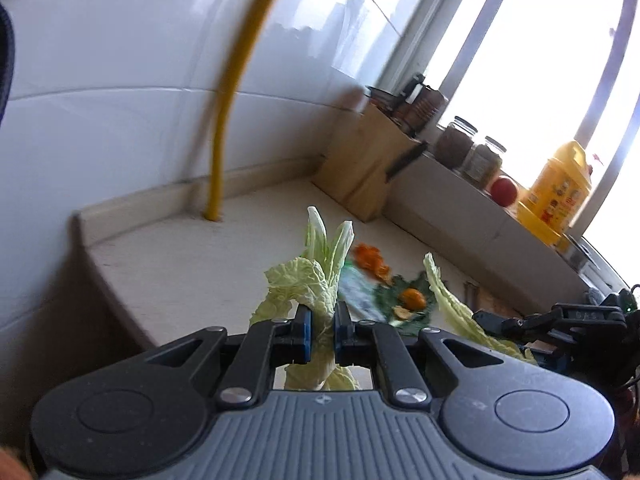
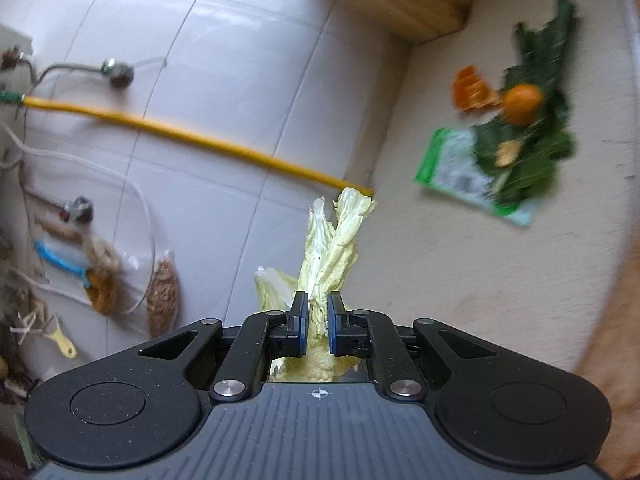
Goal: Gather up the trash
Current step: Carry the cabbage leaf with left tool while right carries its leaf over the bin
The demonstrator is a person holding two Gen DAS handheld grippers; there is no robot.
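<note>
In the left wrist view my left gripper [image 1: 322, 320] is shut on a pale cabbage leaf [image 1: 320, 268] held above the counter. In the right wrist view my right gripper [image 2: 318, 312] is shut on another cabbage leaf [image 2: 336, 236], also lifted. The right gripper [image 1: 492, 320] shows at the right of the left wrist view with its leaf [image 1: 452, 300]. On the counter lie orange peel [image 1: 370, 260] [image 2: 472, 90], a dark green leaf [image 2: 532, 152] with an orange piece [image 2: 522, 102] on it, and a green-white wrapper [image 2: 456, 164].
A wooden knife block [image 1: 368, 160] stands in the counter's corner. Jars [image 1: 454, 144], a tomato [image 1: 504, 190] and a yellow oil bottle [image 1: 556, 192] line the window sill. A yellow hose [image 1: 224, 120] runs down the tiled wall. The counter edge [image 1: 100, 260] drops off at left.
</note>
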